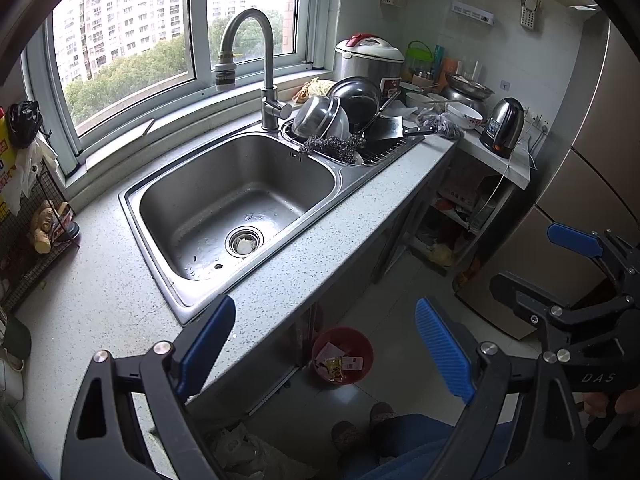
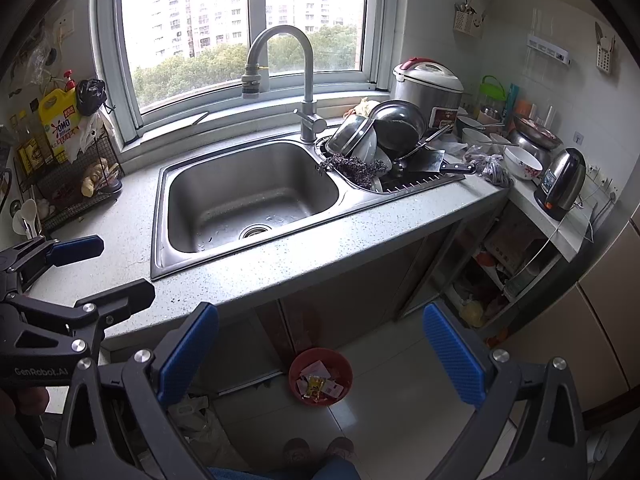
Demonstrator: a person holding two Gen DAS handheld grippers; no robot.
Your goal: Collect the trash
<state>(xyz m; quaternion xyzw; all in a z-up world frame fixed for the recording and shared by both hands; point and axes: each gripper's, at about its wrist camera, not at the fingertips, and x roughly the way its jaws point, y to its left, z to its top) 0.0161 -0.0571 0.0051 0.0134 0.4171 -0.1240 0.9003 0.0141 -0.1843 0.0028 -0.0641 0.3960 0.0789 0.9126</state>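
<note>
Both grippers hang over the counter edge with nothing between their blue pads: the left gripper [image 1: 326,354] stands wide open, and the right gripper [image 2: 320,356] is spread just as wide, probably readied for a pick. The visible trash sits in the sink strainer [image 1: 244,245], at about 11 o'clock from the left gripper. The red bin [image 2: 320,376] waits on the floor below, at 12 o'clock between the right jaws, already holding wrappers
</note>
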